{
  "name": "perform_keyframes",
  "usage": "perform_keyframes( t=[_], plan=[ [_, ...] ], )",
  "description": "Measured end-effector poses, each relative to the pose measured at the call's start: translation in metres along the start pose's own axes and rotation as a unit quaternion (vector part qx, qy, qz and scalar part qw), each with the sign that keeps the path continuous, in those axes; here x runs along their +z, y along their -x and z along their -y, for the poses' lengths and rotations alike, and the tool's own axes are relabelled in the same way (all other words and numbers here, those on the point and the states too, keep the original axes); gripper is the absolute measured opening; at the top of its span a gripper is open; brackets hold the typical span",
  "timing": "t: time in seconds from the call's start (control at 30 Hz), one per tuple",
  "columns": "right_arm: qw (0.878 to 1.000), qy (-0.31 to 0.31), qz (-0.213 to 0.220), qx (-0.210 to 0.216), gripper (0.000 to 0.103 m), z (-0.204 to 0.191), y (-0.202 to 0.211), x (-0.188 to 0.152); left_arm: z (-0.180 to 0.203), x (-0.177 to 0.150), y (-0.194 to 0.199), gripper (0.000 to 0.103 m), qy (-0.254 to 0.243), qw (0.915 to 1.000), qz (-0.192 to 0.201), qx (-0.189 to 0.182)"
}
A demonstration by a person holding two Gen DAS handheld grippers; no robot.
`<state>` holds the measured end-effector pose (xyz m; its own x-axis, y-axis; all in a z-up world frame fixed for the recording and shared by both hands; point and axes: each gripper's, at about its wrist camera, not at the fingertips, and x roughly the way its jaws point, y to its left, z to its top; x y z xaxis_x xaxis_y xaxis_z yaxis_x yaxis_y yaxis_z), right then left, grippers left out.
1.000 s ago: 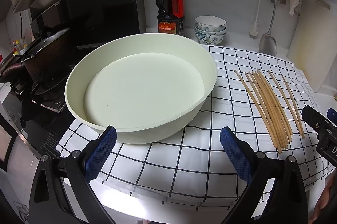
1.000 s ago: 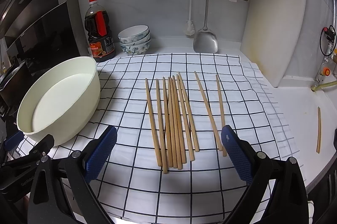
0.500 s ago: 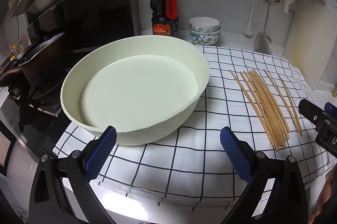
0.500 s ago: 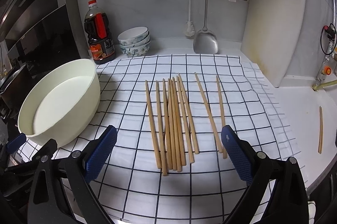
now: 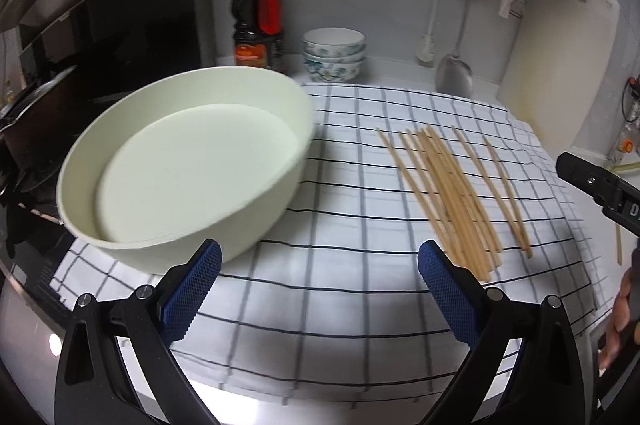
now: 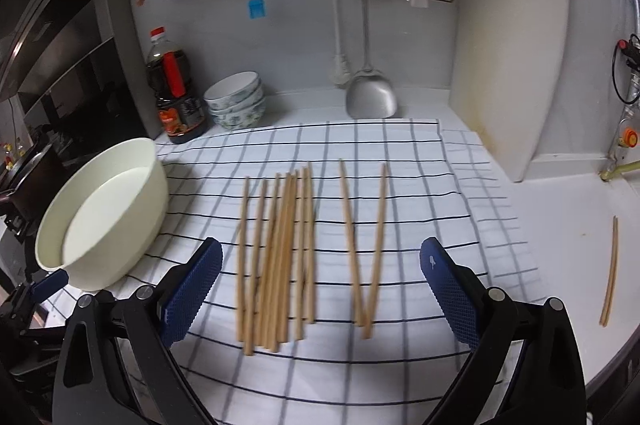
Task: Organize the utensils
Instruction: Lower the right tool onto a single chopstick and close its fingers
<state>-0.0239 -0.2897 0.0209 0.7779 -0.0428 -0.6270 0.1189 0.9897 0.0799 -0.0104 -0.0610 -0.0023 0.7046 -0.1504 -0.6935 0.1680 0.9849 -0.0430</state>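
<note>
both the right gripper (image 6: 320, 289) and left gripper (image 5: 319, 283) hang wide open and empty, so bring the right one low onto the chopsticks (image 6: 280, 257) bunched on the checked cloth (image 6: 400, 377) beside the basin (image 6: 100, 209), pinching mid-length

Bare checked cloth (image 5: 340, 217) between basin (image 5: 184, 165) and chopsticks (image 6: 280, 257): clear lane. L gripper (image 5: 320, 289) and R gripper (image 6: 320, 289) both spread wide, nothing between fingers. Back edge crowded: bottle (image 6: 176, 93), stacked bowls (image 6: 236, 101), spatula (image 6: 370, 97), cutting board (image 6: 512, 65) leaning on wall. Stove (image 5: 36, 129) blocks left of basin.
</note>
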Motion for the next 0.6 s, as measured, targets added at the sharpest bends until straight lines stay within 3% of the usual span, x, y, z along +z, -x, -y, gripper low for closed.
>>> perform_keyframes(
  t=[0.13,0.33,0.6],
  plan=[
    [1.0,-0.01,-0.011,-0.022,0.095,0.025,-0.012,0.0,0.028,0.005,-0.014,0.097,-0.021,0.9994,-0.021,-0.018],
    [0.998,-0.012,-0.047,-0.026,0.095,0.048,-0.044,0.0,0.061,0.016,-0.036,0.097,-0.052,0.9983,-0.025,-0.01],
    [0.993,-0.031,-0.105,-0.032,0.095,0.072,-0.082,-0.001,0.065,0.028,-0.081,0.097,-0.015,0.9959,-0.087,-0.017]
  ],
)
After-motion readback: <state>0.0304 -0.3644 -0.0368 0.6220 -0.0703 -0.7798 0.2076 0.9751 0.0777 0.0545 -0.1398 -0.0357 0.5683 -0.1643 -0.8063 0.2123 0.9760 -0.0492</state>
